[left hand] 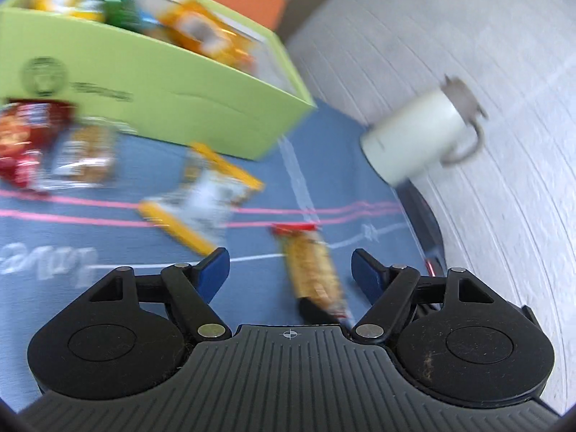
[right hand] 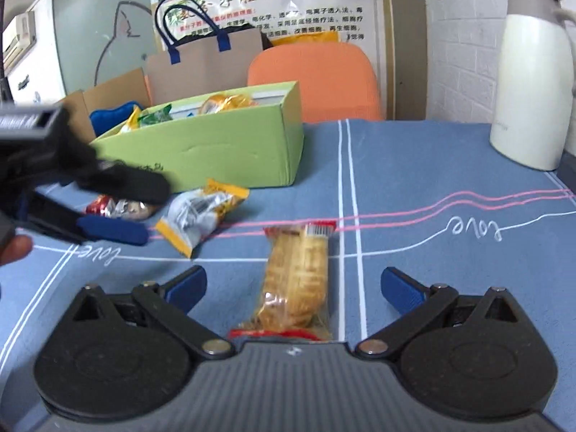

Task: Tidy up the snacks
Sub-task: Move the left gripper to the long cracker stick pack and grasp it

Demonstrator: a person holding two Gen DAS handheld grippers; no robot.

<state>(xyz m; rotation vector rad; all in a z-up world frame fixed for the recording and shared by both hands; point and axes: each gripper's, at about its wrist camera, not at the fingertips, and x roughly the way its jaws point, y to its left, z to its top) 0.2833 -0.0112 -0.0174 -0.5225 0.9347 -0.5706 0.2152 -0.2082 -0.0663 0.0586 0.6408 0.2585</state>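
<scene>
A green box holding several snack packs stands on the blue tablecloth; it also shows in the left wrist view. A long cracker pack with red ends lies between the fingers of my open right gripper. In the left wrist view the cracker pack lies between my open, empty left gripper's fingers. A yellow-edged silver pack and a red pack lie in front of the box. The left gripper hovers over them at the left.
A white thermos jug stands at the table's right, near a white brick wall. An orange chair and a brown paper bag are behind the box. A clear biscuit pack lies beside the red pack.
</scene>
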